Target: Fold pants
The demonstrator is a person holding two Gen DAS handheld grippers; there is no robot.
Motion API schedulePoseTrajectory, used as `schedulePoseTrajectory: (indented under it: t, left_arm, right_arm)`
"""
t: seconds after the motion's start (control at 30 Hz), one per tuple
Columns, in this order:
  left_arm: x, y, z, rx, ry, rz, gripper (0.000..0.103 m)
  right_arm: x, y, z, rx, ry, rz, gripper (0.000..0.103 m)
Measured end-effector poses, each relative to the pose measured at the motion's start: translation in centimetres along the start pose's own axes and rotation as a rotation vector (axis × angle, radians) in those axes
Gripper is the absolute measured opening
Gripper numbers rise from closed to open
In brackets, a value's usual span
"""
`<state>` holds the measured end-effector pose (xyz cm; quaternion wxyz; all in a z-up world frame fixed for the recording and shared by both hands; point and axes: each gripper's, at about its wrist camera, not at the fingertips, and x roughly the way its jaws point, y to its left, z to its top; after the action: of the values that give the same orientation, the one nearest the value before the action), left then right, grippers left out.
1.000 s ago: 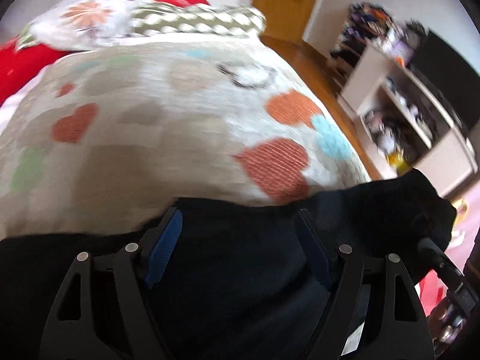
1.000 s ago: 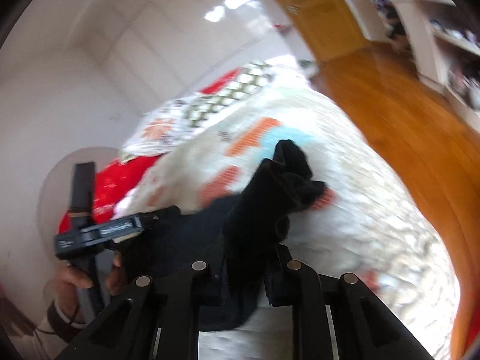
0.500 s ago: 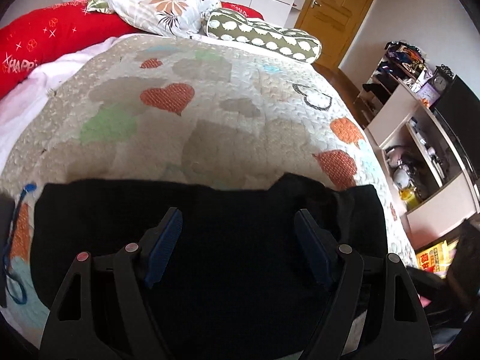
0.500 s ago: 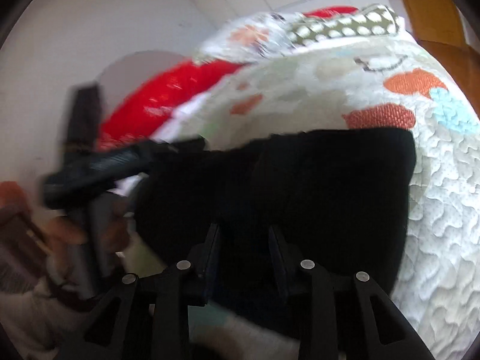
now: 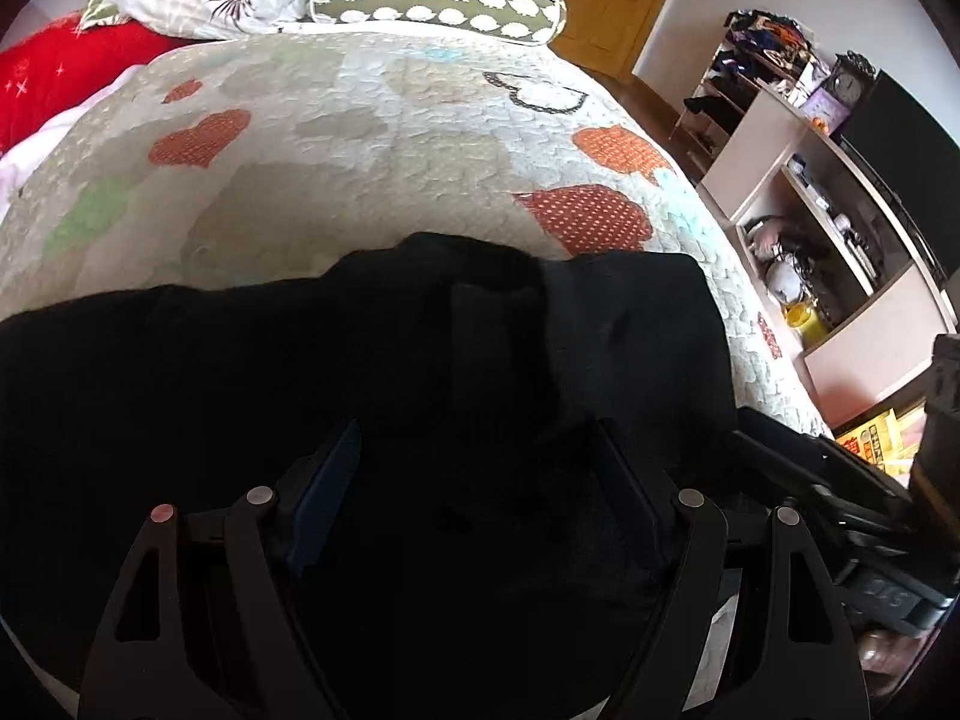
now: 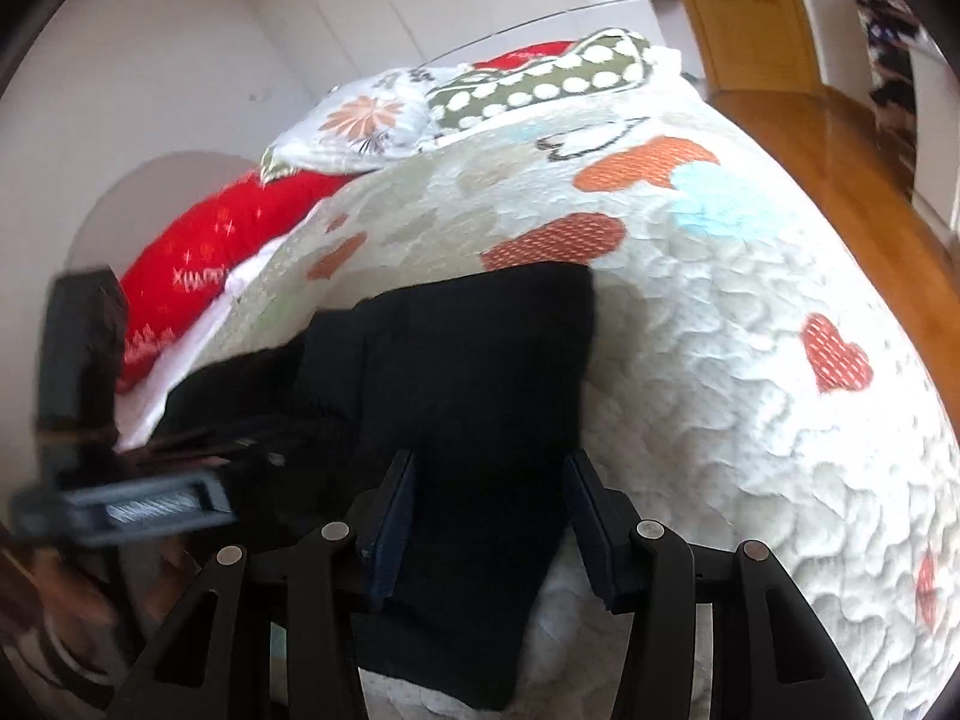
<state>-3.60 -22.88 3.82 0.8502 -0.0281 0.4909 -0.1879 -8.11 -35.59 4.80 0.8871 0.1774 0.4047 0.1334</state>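
While both grippers point down at the bed, the black pants point(image 5: 372, 396) lie flat across the near part of the heart-patterned quilt point(image 5: 384, 138), folded into a broad dark slab. Seen from the left wrist, the left gripper point(image 5: 477, 498) hovers over the cloth with its fingers spread; its jaws have just been closing a little, yet the blue pads point(image 5: 327, 492) stand clear on either side of a raised ridge of fabric and do not press it. A thicker fold runs away from between the fingers toward the far edge of the pants.

From the right wrist, the right gripper point(image 6: 489, 516) has just been opening its jaws. Its fingers are parted, and the right-hand edge of the pants point(image 6: 474, 372) passes between them without being pinched: the left pad is over black cloth, the right pad over bare quilt point(image 6: 750, 360). At far left the other gripper point(image 6: 120, 504) shows blurred. Pillows point(image 5: 438, 6) lie at the far end of the bed.
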Motion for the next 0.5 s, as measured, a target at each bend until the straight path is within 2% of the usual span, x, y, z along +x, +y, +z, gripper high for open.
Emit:
schedulePoseTrajectory:
  t: [0.03,0.07,0.1,0.2,0.3,0.37,0.43,0.5]
  left_arm:
    - [-0.4,-0.1,0.1,-0.004,0.005,-0.035,0.038]
    - [-0.8,0.0,0.1,-0.001,0.014,-0.068,0.023]
    - [-1.4,0.0,0.1,0.007,0.016,-0.086,0.019]
    - [-3.8,-0.1,-0.6,0.068,-0.023,-0.068,0.012]
    - [-4.6,0.7,-1.5,0.064,-0.030,-0.042,0.011]
    - [-3.4,1.9,-1.8,0.022,-0.004,0.006,0.011]
    - [-2.6,3.0,-2.2,-0.026,0.018,0.005,0.011]
    - [-3.0,3.6,-2.4,-0.054,0.002,-0.007,0.011]
  right_arm:
    - [-0.3,0.0,0.4,0.000,-0.007,-0.002,0.049]
    - [-1.0,0.2,0.6,-0.005,-0.023,-0.002,0.049]
    - [-1.7,0.5,1.0,-0.016,-0.044,0.007,0.049]
    - [-2.7,2.1,1.9,-0.056,-0.086,0.055,0.049]
    - [-1.1,3.7,2.0,-0.114,-0.061,0.044,0.049]
    - [1.4,4.2,1.9,-0.129,-0.013,0.023,0.049]
    - [3.7,4.2,1.9,-0.117,0.038,-0.012,0.048]
    - [3.6,4.7,2.0,-0.133,0.032,-0.027,0.048]
